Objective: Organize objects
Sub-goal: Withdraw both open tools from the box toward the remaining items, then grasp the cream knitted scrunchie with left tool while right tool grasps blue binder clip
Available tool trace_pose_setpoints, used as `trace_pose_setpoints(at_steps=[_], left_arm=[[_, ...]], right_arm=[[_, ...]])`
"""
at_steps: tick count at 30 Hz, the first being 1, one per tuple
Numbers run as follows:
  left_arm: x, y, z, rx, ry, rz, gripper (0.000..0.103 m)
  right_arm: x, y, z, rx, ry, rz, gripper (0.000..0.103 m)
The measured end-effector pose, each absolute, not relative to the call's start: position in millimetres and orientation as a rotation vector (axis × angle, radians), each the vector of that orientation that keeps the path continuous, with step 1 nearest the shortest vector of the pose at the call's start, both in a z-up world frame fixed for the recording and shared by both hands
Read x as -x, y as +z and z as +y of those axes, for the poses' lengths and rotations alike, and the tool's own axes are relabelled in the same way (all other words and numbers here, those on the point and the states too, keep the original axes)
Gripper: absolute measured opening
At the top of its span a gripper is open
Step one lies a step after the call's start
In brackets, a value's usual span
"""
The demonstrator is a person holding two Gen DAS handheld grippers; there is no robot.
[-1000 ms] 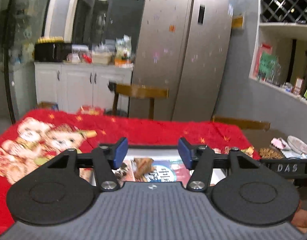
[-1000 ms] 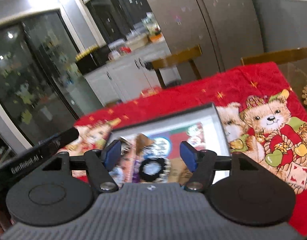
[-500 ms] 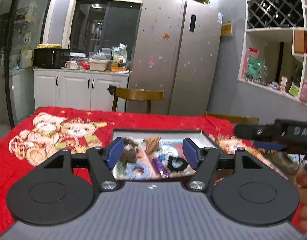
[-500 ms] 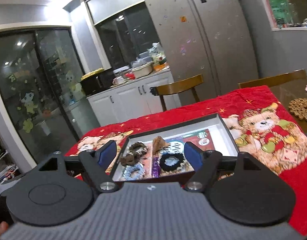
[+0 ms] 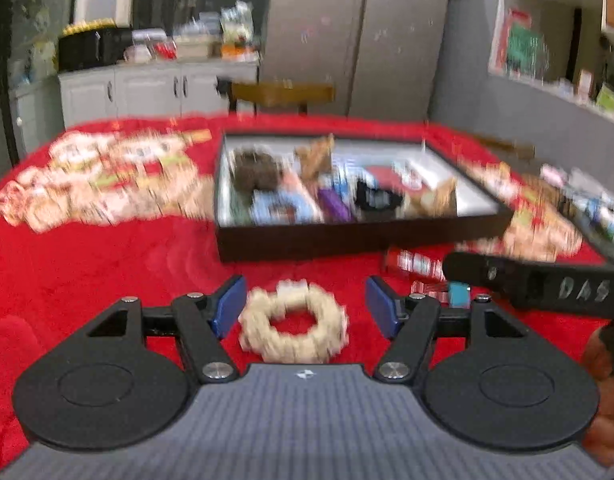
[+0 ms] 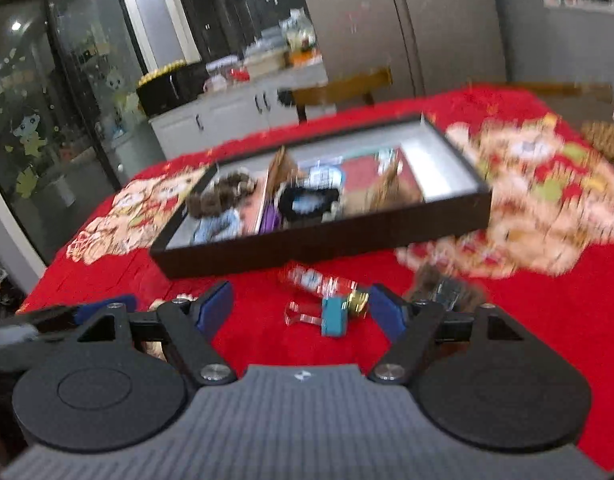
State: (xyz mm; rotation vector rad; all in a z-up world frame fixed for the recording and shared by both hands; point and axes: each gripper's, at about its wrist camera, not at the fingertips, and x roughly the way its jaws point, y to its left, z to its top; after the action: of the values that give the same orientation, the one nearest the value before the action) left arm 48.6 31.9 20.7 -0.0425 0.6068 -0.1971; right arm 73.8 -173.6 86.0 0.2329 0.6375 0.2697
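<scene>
A: What is being shown at the table?

B: A red cloth (image 5: 107, 264) printed with bears is being seen spread over the table, with a black tray (image 5: 347, 236) lying on it. The tray is being filled with blurred small things: a brown scrunchie (image 5: 255, 170), a blue one (image 5: 279, 208), a black one (image 6: 307, 200) and a purple piece (image 5: 331, 204).

A: And the left gripper?

B: The left gripper (image 5: 303, 306) is being held low over the cloth with its jaws released and apart. A cream scrunchie (image 5: 295, 322) is being framed between the blue pads (image 5: 229, 304); it is lying on the cloth in front of the tray, and the pads are not being pressed on it, though how near they stand cannot be told through the blur.

A: The right one?

B: The right gripper (image 6: 303, 310) is also being held wide, gripping nothing. Ahead of it, between the pads as seen from the right wrist, a teal clip (image 6: 333, 316) and a clear clip (image 6: 301, 316) are lying on the cloth, touching a small red-labelled bottle (image 6: 319, 280) on its side near the tray's front wall. A dark brown object (image 6: 447, 286) is being seen just right of them, too blurred to name.
</scene>
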Motion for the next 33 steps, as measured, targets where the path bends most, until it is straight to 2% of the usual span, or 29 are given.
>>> trace_pose_setpoints(at_steps=[9, 16, 18, 22, 27, 30, 33], left_arm=[[-59.8, -2.4, 23.2, -0.053, -0.17, 0.642, 0.071], [-68.3, -6.4, 22.1, -0.061, -0.163, 0.66, 0.074], [-68.7, -7.0, 19.6, -0.079, -0.16, 0.658, 0.074], [-64.8, -7.7, 14.2, -0.116, -0.146, 0.645, 0.072], [-55.9, -7.8, 4.9, -0.166, -0.145, 0.62, 0.059], [-54.5, -8.0, 4.3, -0.171, -0.146, 0.616, 0.058], [-56.6, -7.7, 11.6, -0.125, -0.157, 0.627, 0.058]], right_arm=[[-89.3, 61.6, -171.0, -0.236, 0.279, 0.738, 0.083], [-94.9, 56.4, -158.4, -0.148, 0.285, 0.688, 0.081], [-95.8, 55.8, -152.2, -0.117, 0.28, 0.677, 0.073], [-94.0, 55.6, -147.6, -0.091, 0.284, 0.663, 0.067], [-89.0, 56.1, -146.1, -0.07, 0.307, 0.658, 0.062], [-87.0, 56.2, -148.0, -0.079, 0.317, 0.656, 0.058], [-86.9, 55.1, -149.1, -0.07, 0.289, 0.658, 0.042]])
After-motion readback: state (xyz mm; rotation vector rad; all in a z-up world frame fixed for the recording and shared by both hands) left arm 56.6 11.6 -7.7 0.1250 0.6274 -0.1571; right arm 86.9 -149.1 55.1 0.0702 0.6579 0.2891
